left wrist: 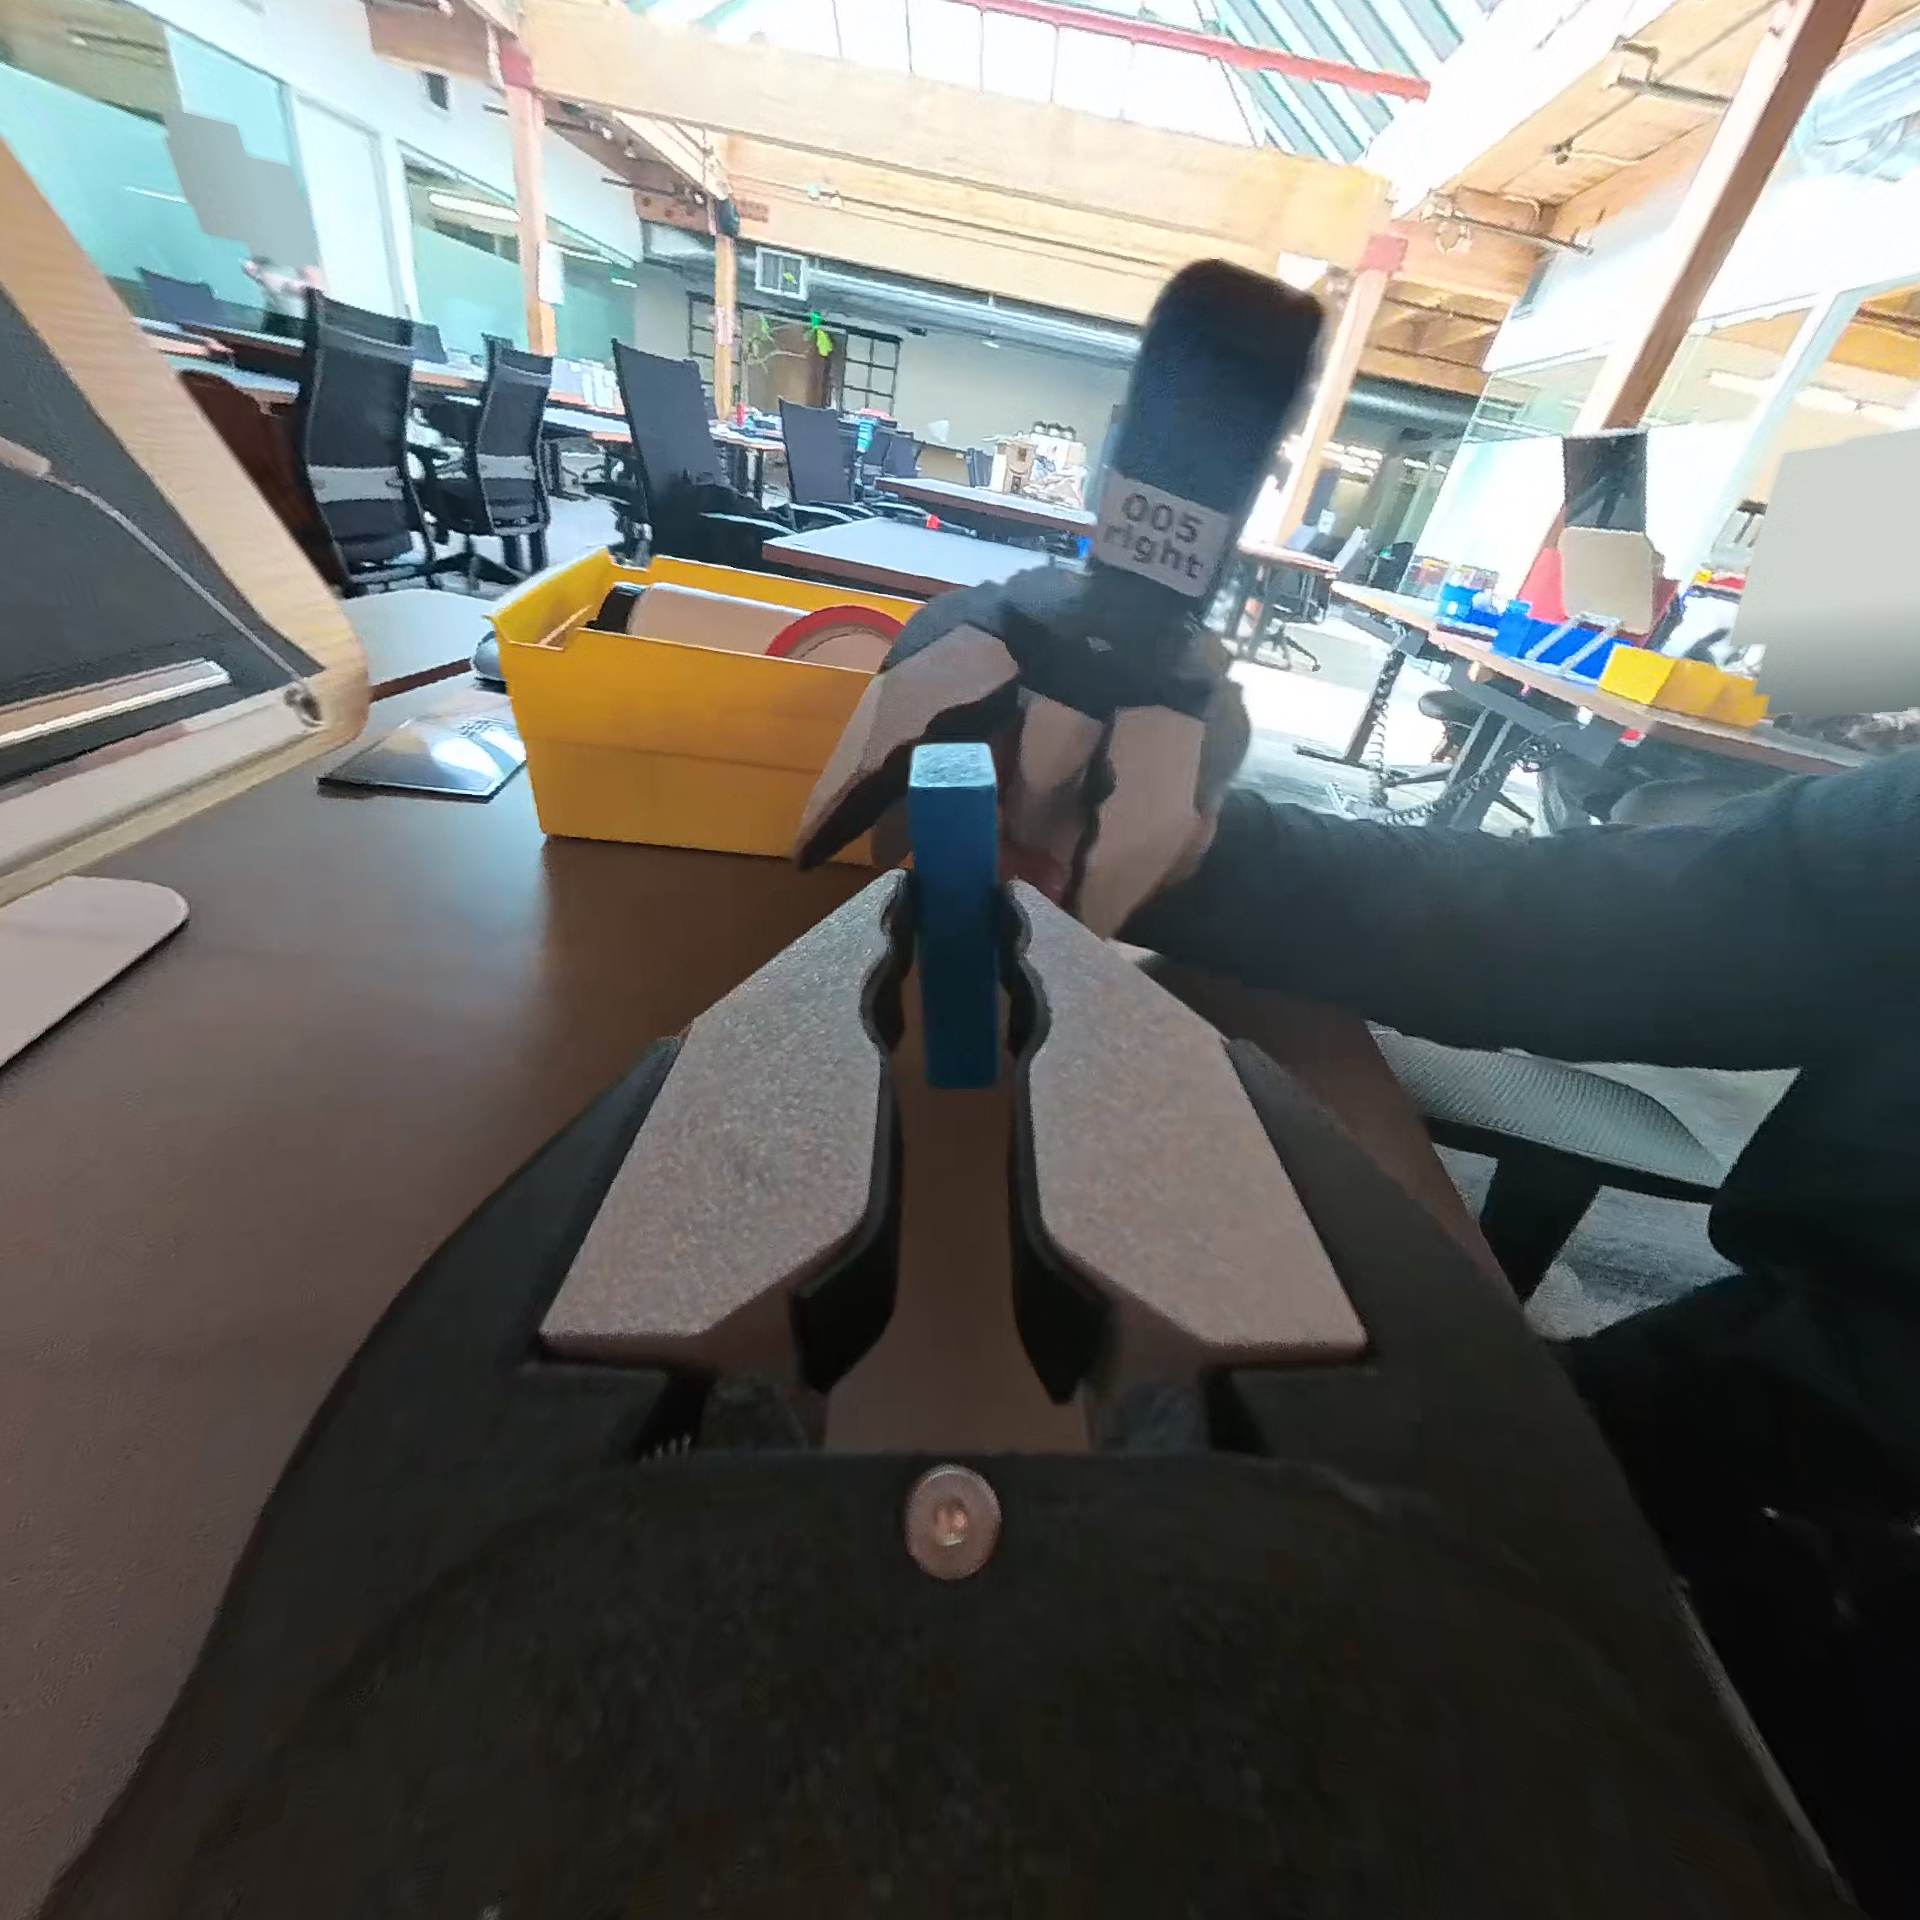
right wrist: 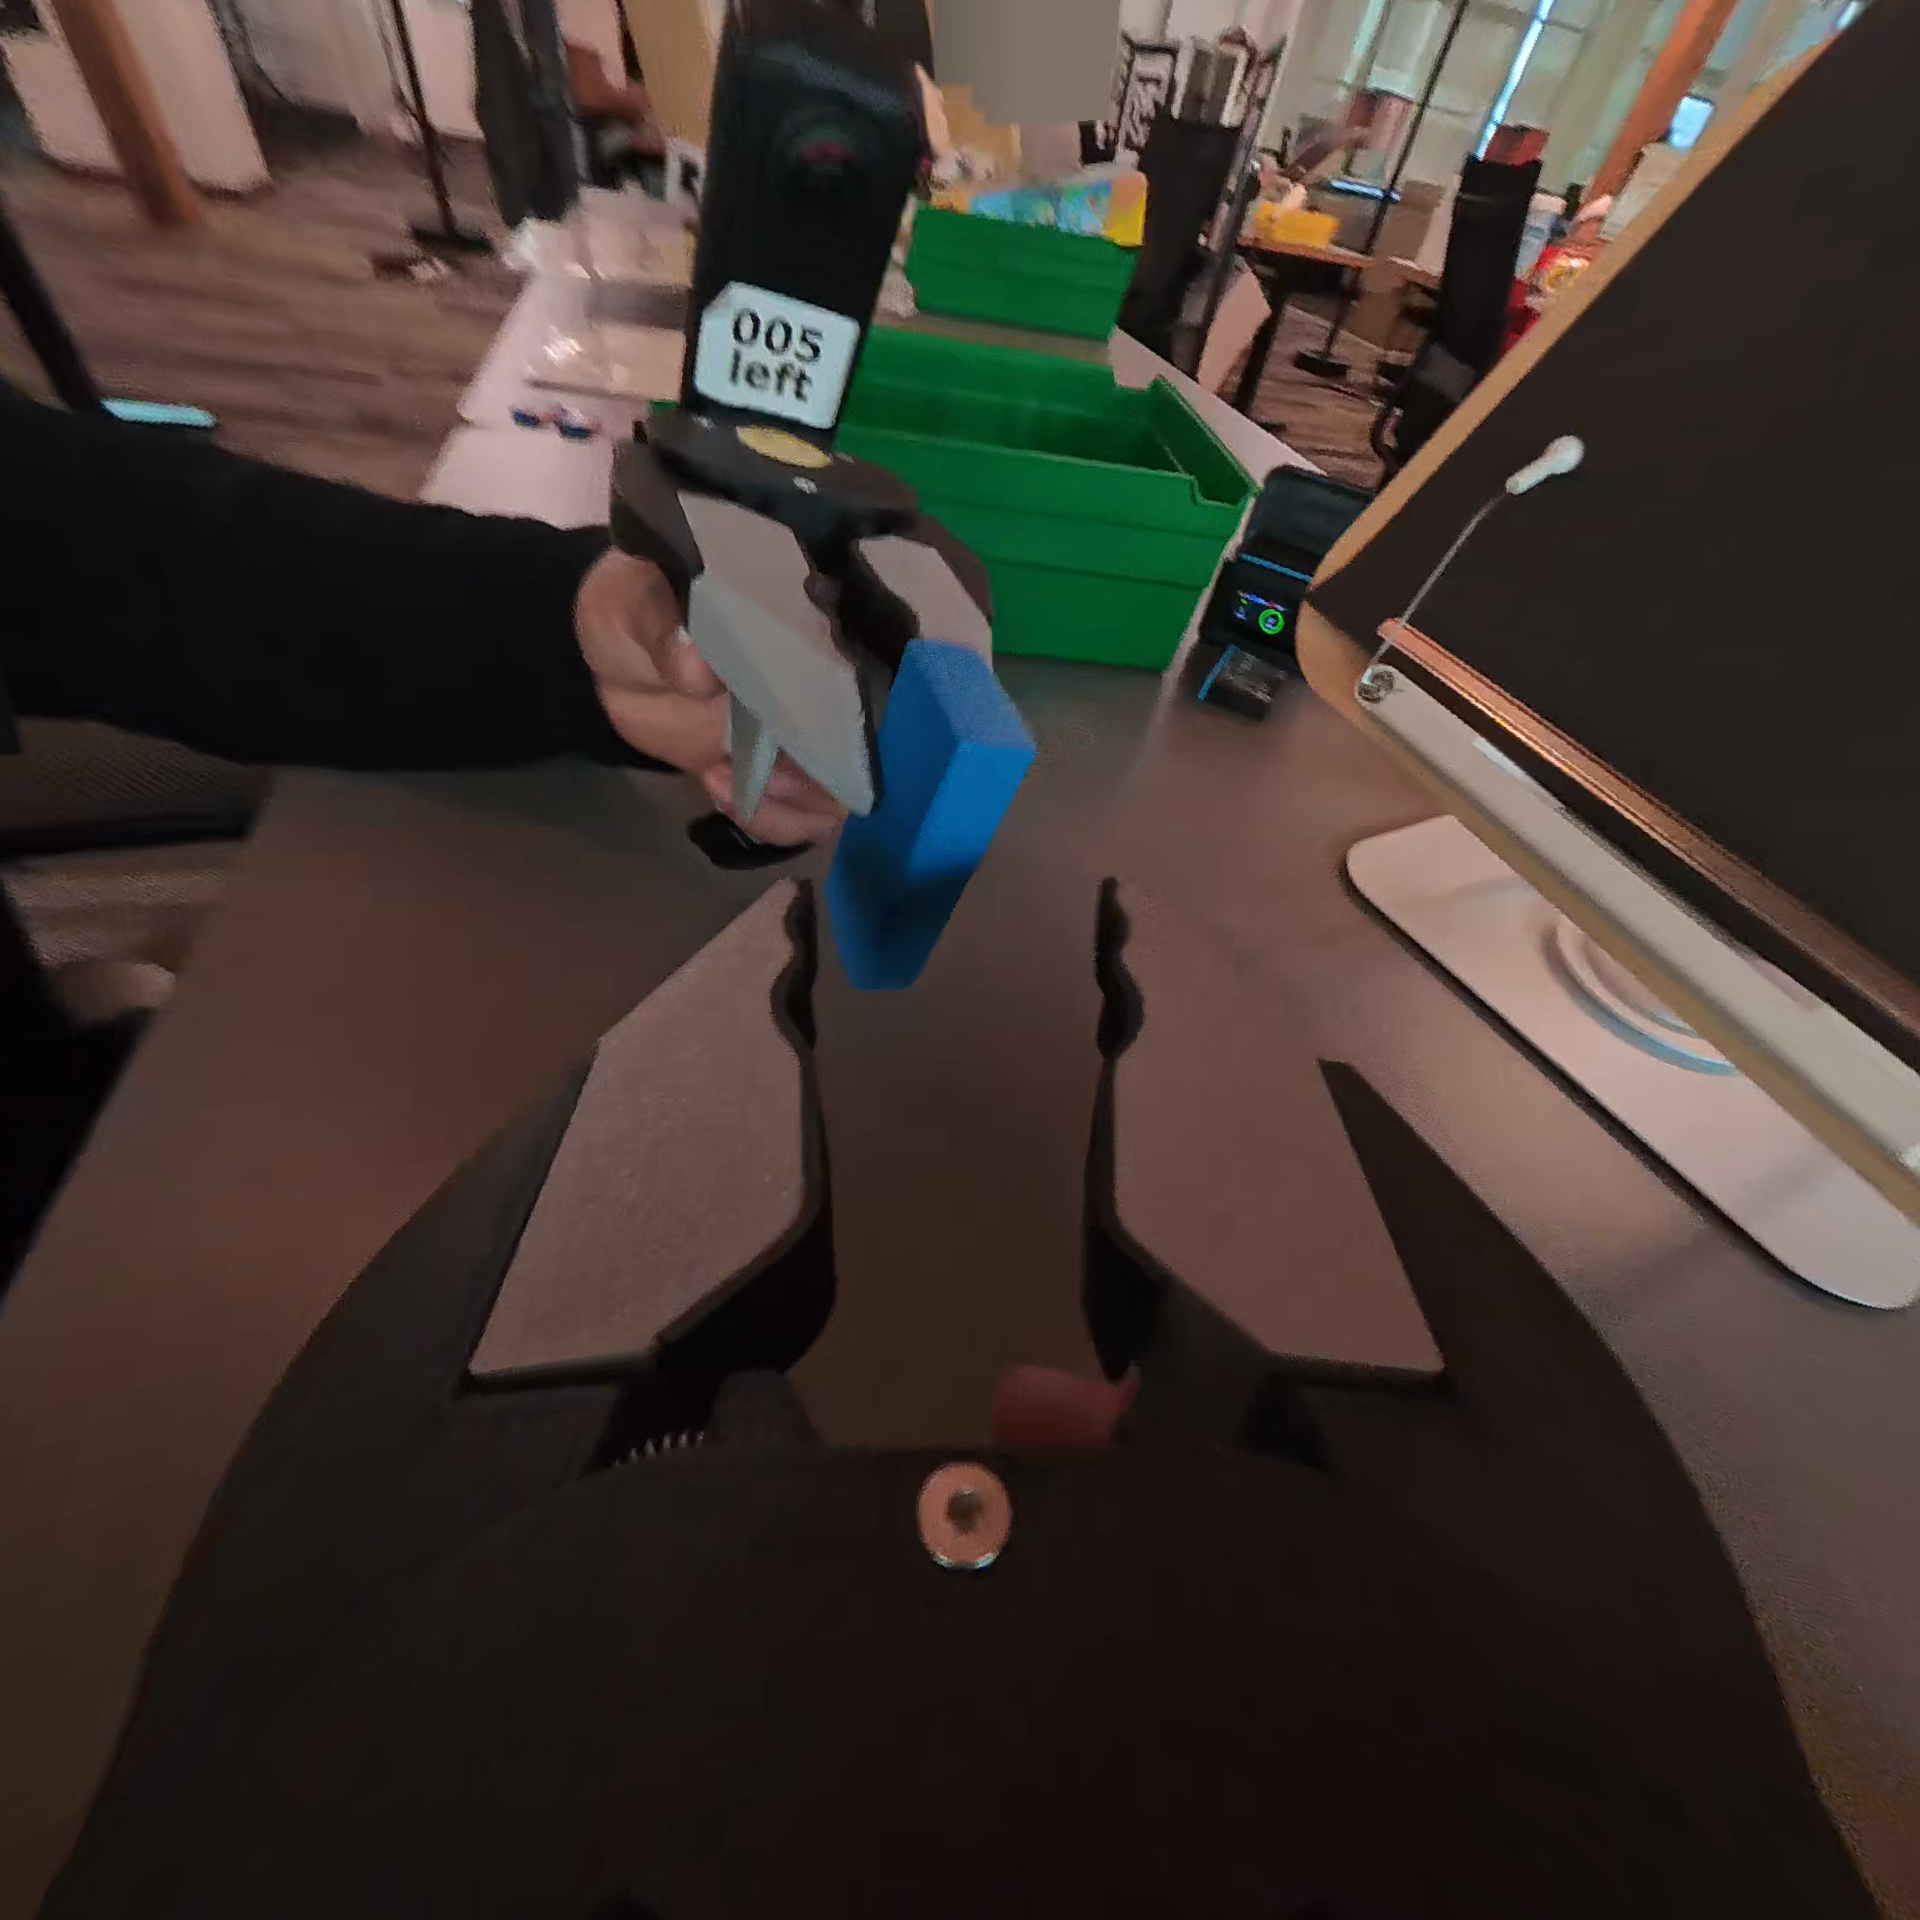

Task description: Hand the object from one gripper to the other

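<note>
A blue rectangular block [left wrist: 954,914] stands upright in my left gripper [left wrist: 956,894], which is shut on its middle above the dark desk [left wrist: 312,1091]. My right gripper [left wrist: 1029,842] faces it from just behind, jaws spread. In the right wrist view my right gripper [right wrist: 953,904] is open and empty. The block [right wrist: 925,810] hangs tilted from the left gripper [right wrist: 904,717]. Its lower end sits at the right gripper's fingertips, close to the left fingertip [right wrist: 795,935]; I cannot tell if they touch.
A yellow bin [left wrist: 675,748] holding a tape roll and a white bottle stands behind the grippers. A monitor [right wrist: 1662,468] on a silver base [right wrist: 1507,935] is at one side. Stacked green bins [right wrist: 1039,499] and a small device with a lit screen [right wrist: 1262,603] stand beyond. A person's dark sleeve [left wrist: 1507,914] reaches in. The tips of both grippers are at nearly the same place.
</note>
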Demonstrator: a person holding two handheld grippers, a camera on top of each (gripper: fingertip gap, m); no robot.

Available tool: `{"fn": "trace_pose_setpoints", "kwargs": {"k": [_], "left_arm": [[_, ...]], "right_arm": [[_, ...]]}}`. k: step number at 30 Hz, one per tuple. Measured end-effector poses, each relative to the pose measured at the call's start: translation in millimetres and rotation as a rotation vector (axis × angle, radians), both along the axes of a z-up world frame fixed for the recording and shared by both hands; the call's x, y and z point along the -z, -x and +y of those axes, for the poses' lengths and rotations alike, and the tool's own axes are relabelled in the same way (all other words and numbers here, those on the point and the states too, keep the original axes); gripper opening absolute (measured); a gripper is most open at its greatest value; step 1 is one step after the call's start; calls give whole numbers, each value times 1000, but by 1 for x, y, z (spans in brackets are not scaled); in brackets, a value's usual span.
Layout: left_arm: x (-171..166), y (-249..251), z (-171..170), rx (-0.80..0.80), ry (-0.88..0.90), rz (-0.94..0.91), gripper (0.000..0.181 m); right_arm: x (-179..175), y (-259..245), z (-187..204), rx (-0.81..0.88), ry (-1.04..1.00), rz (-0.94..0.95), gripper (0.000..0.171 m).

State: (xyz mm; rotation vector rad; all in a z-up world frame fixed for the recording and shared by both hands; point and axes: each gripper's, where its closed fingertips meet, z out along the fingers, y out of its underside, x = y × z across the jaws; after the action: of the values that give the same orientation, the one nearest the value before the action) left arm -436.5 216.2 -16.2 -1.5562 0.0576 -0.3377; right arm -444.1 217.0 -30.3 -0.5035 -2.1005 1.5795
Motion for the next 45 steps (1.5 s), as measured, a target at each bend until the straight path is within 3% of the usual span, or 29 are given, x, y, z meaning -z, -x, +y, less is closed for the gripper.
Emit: {"fn": "trace_pose_setpoints", "kwargs": {"k": [3,8,14,21,28,32,37,45], "left_arm": [[6,-6,1,24,30,11,13],[7,-1,2,-11,31,2,17],[7,12,0,-80,28,22,24],[33,6,7,-144,130,349,30],[42,7,13,-201,166,452,52],[34,15,13,-266,123,499,63],[39,0,17,-231,119,590,69],[36,-8,15,-164,113,480,42]], "right_arm": [[0,-8,-5,-61,5,-6,19],[1,-4,-2,-8,-94,96,13],[4,9,11,59,-27,-34,12],[4,17,24,69,159,-250,12],[0,9,19,-34,297,-390,12],[8,6,16,-60,304,-473,12],[20,-2,3,-123,285,-545,12],[8,-12,-4,-171,221,-401,12]]}}
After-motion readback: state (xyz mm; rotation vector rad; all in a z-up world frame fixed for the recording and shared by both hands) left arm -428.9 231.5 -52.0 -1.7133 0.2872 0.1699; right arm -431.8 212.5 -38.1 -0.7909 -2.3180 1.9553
